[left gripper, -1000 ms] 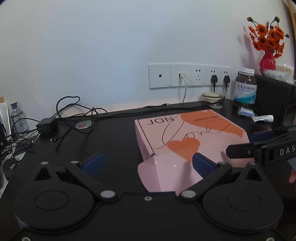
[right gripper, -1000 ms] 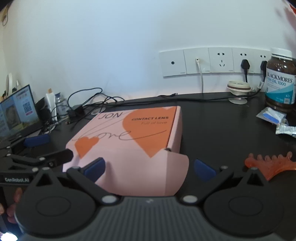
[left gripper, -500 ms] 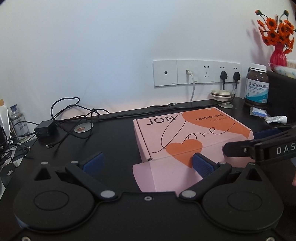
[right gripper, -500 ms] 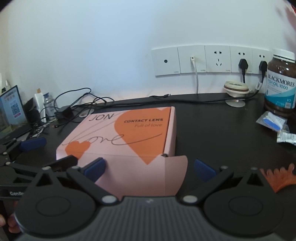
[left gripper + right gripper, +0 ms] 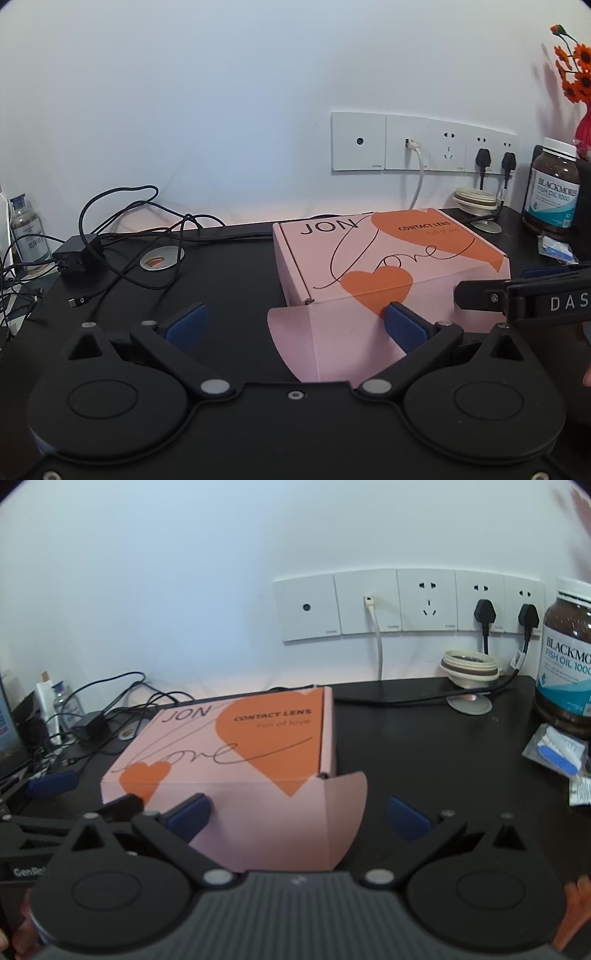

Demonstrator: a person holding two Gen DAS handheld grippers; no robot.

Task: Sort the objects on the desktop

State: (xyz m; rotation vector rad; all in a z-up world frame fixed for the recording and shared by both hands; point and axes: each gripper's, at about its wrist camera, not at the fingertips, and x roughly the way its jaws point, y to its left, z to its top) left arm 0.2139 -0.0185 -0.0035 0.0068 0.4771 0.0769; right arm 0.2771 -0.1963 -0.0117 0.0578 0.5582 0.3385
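Nearing the pink box (image 5: 388,254), both hand-held grippers gape.

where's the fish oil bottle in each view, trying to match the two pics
Left wrist view: the fish oil bottle stands at the far right edge, on the desk near the wall, right of the pink box.
Right wrist view: the bottle is again at the far right, larger and cut off by the frame edge.
Shared landmark: the white socket strip on the wall, with two black plugs at the end nearest the bottle.
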